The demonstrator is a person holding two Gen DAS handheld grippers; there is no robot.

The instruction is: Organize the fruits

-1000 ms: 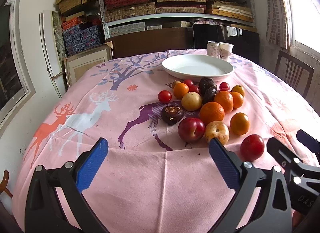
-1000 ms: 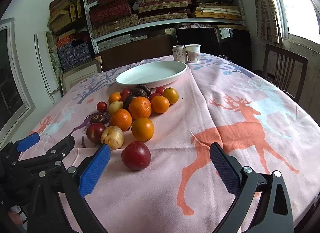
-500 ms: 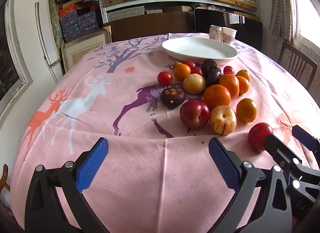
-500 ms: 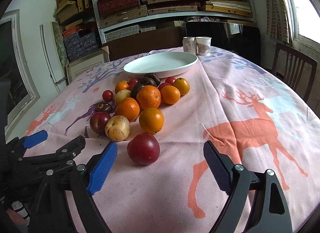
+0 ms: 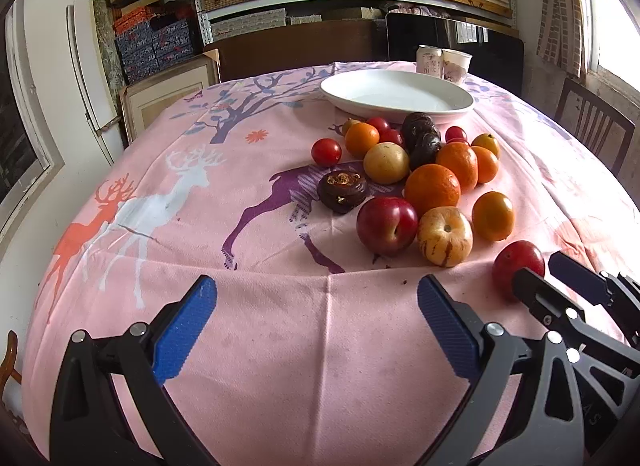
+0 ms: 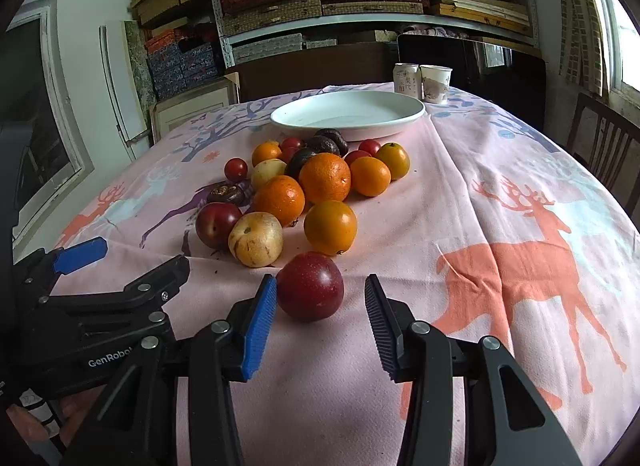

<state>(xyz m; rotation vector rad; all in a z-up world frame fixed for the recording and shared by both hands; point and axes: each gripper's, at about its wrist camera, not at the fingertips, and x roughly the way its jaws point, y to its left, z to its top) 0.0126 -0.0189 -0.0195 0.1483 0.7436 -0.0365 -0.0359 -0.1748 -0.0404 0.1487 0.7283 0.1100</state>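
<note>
Left gripper (image 5: 316,326): jaws spread wide, nothing between them, hovering over a bare stretch of the pink deer-print tablecloth (image 5: 240,346) at the near edge of the table. It looks parked clear of the fruit so the other hand can work.

Fruit pile (image 6: 304,185): loose cluster mid-table, just in front of the white plate (image 6: 348,113). Contents as far as I can tell: oranges and smaller orange citrus, small red tomato-like fruits, a few dark wrinkled ones, two pale yellowish fruits, one red plum (image 5: 386,223) at the near left. The plate holds nothing yet; it is probably the destination, which would explain the heap being set right against its rim.

Nearest fruit: a second dark red plum (image 6: 310,286), apart from the pile and closest to the table edge, so the easiest first pick.

Right gripper (image 6: 320,316): jaws are closing with this plum between them. The left pad sits at the plum's flank; the right pad is clearly still off it, with a gap showing. No grip yet; the plum rests on the cloth.

Behind the plate: a can and a paper cup (image 6: 436,83), side by side.
</note>
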